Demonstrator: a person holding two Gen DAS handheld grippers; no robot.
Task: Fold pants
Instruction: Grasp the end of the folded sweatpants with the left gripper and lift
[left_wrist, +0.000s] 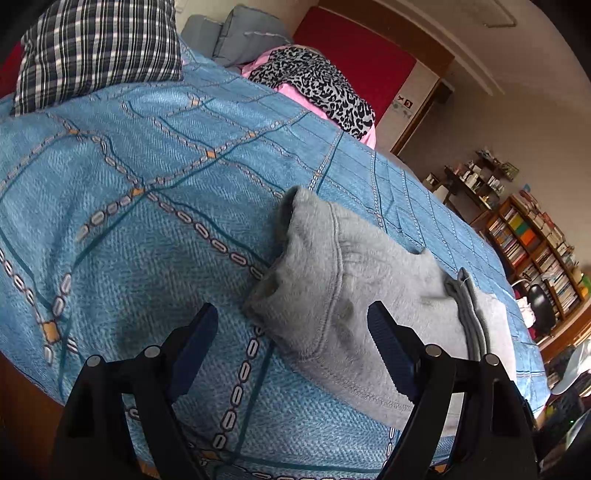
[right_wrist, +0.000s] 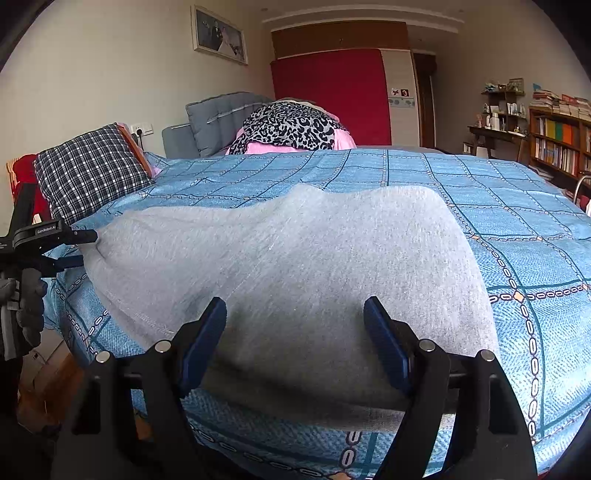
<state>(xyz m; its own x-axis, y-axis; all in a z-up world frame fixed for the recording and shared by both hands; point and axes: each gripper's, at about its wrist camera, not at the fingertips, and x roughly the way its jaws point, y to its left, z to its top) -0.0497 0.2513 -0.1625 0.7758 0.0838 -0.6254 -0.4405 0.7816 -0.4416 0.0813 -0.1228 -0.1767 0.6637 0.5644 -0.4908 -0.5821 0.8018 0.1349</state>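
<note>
Grey fleece pants (left_wrist: 369, 295) lie folded in a long band on a blue patterned bedspread (left_wrist: 147, 240). My left gripper (left_wrist: 291, 332) is open just above the band's left end; its right finger hangs over the cloth and its left finger over bare bedspread. In the right wrist view the pants (right_wrist: 295, 251) spread wide across the bed. My right gripper (right_wrist: 295, 325) is open over their near edge, and no pad presses the cloth. The left gripper (right_wrist: 88, 248) shows at the pants' left end, held by a gloved hand (right_wrist: 29, 302).
A plaid pillow (right_wrist: 88, 166) lies at the bed's far left. A leopard-print cloth on pink fabric (right_wrist: 288, 125) is piled at the head end. A bookshelf (right_wrist: 557, 144) stands by the right wall. The bed edge drops off below both grippers.
</note>
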